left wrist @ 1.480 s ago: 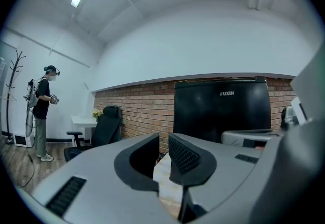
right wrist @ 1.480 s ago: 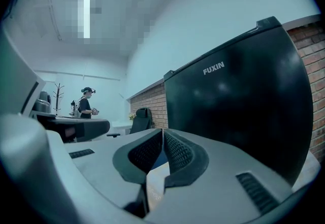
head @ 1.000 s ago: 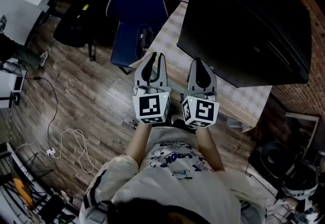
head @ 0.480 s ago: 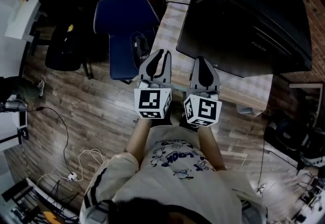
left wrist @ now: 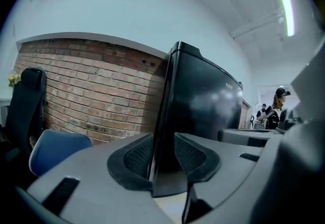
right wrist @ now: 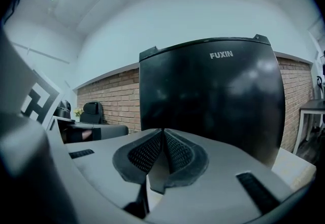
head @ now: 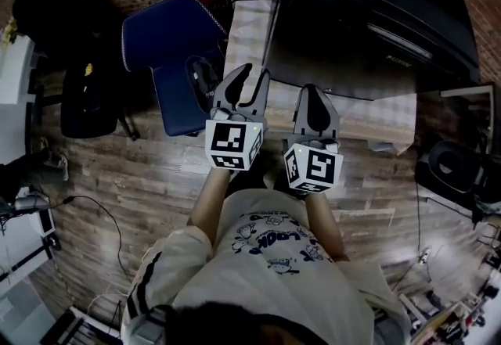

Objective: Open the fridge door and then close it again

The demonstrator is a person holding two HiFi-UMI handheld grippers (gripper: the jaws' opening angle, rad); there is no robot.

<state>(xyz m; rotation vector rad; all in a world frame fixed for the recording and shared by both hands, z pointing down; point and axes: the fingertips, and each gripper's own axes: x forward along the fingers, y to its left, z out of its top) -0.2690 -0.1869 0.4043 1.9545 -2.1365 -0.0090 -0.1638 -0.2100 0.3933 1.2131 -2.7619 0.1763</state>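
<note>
A black fridge (head: pixel 376 15) with a yellow label stands on a table with a checked cloth (head: pixel 383 113); its door looks closed. My left gripper (head: pixel 252 73) is by the fridge's near left corner, and its jaws are opening. In the left gripper view the fridge's (left wrist: pixel 203 101) left edge shows through the gap of that gripper (left wrist: pixel 163 147), with no pad pressing on anything. My right gripper (head: pixel 312 93) is shut and empty just before the fridge front. In the right gripper view the fridge (right wrist: pixel 213 101) fills the space beyond that gripper (right wrist: pixel 163 139).
A blue chair (head: pixel 172 54) stands left of the table, right beside my left gripper. A black office chair (head: pixel 86 93) is farther left on the wooden floor. A brick wall (left wrist: pixel 91 86) runs behind. A person (left wrist: pixel 278 106) stands far off at the right.
The left jaws have parted from shut. Both grippers have moved nearer the fridge, and the view has swung so the fridge now sits straight ahead.
</note>
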